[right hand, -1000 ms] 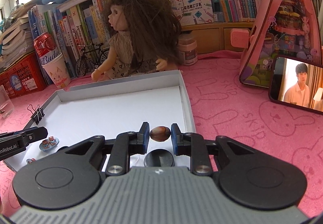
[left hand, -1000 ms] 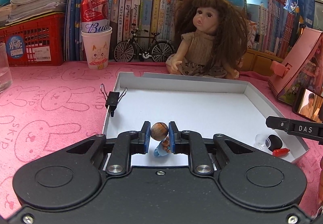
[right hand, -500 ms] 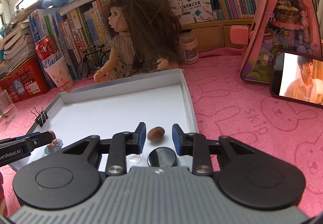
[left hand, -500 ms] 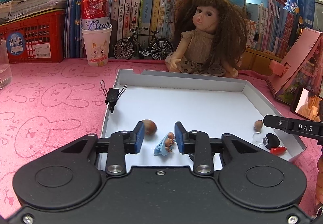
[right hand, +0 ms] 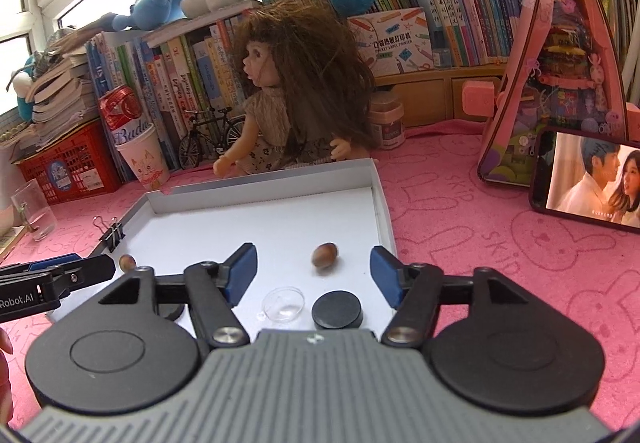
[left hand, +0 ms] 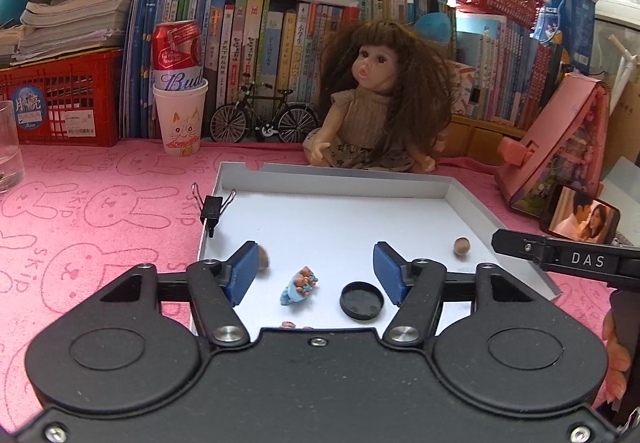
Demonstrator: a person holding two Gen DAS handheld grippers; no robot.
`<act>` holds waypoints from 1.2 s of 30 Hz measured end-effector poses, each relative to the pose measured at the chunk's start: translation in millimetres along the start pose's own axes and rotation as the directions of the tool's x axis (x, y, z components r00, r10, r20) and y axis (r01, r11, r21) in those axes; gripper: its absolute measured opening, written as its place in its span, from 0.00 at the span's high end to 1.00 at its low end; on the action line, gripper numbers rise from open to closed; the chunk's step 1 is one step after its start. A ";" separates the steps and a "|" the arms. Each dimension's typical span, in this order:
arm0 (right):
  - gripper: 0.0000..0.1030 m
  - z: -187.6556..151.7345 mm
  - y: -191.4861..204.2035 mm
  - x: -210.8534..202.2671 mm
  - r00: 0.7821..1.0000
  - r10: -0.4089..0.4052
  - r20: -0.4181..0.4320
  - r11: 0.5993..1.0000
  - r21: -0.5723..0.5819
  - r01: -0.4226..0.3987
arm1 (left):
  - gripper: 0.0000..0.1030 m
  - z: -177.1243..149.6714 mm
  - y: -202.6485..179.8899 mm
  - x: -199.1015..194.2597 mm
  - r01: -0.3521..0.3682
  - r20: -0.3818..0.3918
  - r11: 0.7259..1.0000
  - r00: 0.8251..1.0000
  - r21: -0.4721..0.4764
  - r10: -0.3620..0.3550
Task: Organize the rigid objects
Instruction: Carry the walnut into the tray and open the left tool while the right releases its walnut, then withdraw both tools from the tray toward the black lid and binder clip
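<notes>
Between the wide-open left gripper (left hand: pixel 314 273) lies a blue figurine (left hand: pixel 298 286); only the empty, just-opened right gripper (right hand: pixel 312 271) shows a clear dome (right hand: pixel 283 303).

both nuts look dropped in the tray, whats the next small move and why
Probably draw both grippers back out of the white tray. The left gripper and right gripper have just been opening, jaws wide with nothing gripped, and each nut lies loose on the tray floor.
</notes>
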State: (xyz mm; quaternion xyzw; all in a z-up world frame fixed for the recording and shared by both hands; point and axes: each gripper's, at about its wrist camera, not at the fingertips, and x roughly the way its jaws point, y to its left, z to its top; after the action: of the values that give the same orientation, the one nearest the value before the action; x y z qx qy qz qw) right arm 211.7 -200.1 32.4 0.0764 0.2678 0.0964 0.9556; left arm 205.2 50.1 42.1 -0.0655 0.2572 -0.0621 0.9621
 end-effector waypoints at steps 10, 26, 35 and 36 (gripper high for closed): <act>0.16 -6.9 3.7 -29.9 0.998 0.052 0.020 0.998 -0.028 -0.051 | 0.28 -9.2 -6.7 -40.9 0.054 0.039 0.998 0.998 0.039 -0.055; 0.12 -32.8 5.1 -75.7 0.996 0.079 0.046 0.992 -0.099 -0.074 | 0.24 -36.1 -15.6 -92.3 0.132 0.050 0.989 0.990 0.070 -0.135; 0.12 -55.4 2.2 -98.7 0.996 0.068 0.052 0.990 -0.130 -0.061 | 0.24 -62.1 -21.4 -110.1 0.146 0.022 0.983 0.988 0.115 -0.150; 0.12 -57.9 2.3 -101.8 0.996 0.063 0.056 0.989 -0.136 -0.055 | 0.24 -65.0 -22.0 -112.3 0.147 0.020 0.982 0.988 0.121 -0.150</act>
State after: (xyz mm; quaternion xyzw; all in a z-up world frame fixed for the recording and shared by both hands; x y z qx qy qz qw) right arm 95.6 -215.3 34.4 0.0224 0.2296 0.1401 0.9629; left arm 74.1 39.5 44.3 -0.0278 0.2333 -0.1480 0.9607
